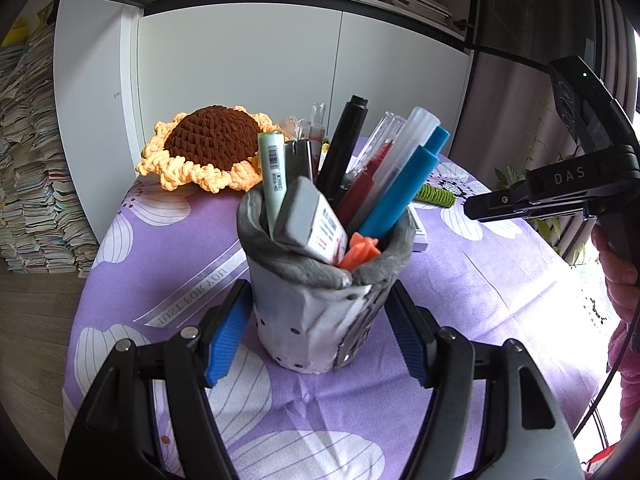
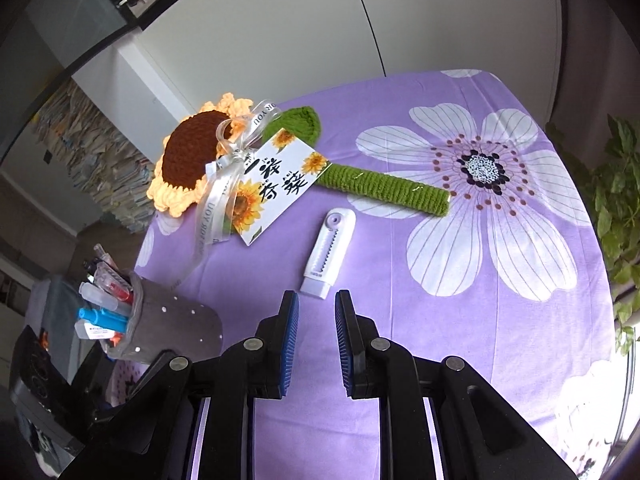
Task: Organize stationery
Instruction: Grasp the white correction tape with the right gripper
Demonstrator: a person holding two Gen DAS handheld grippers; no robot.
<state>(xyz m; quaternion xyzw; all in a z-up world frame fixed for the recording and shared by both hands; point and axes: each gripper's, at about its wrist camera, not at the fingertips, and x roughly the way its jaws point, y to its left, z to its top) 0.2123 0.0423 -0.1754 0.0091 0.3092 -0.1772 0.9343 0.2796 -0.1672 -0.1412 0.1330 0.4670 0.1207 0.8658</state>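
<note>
Cloth (image 2: 400, 320) of purple with large white flowers covers the table, and behind it stand white cabinet doors (image 1: 280, 80), bookshelves above them and stacked papers (image 1: 36, 184) to the side. A white correction-tape dispenser (image 2: 329, 254) lies flat on the cloth just below the green stem of a crocheted sunflower (image 2: 192, 160); its long axis runs nearly straight away from the right gripper (image 2: 317, 336), rounded end toward the stem, square end nearest the blue pads. The right gripper's jaws stand a little apart with nothing between them, just short of the dispenser. Left of the sunflower, a grey fabric pen holder (image 1: 320, 312) full of pens and an eraser stands upright between the spread jaws of the left gripper (image 1: 316, 344); whether the pads touch it I cannot tell.
</note>
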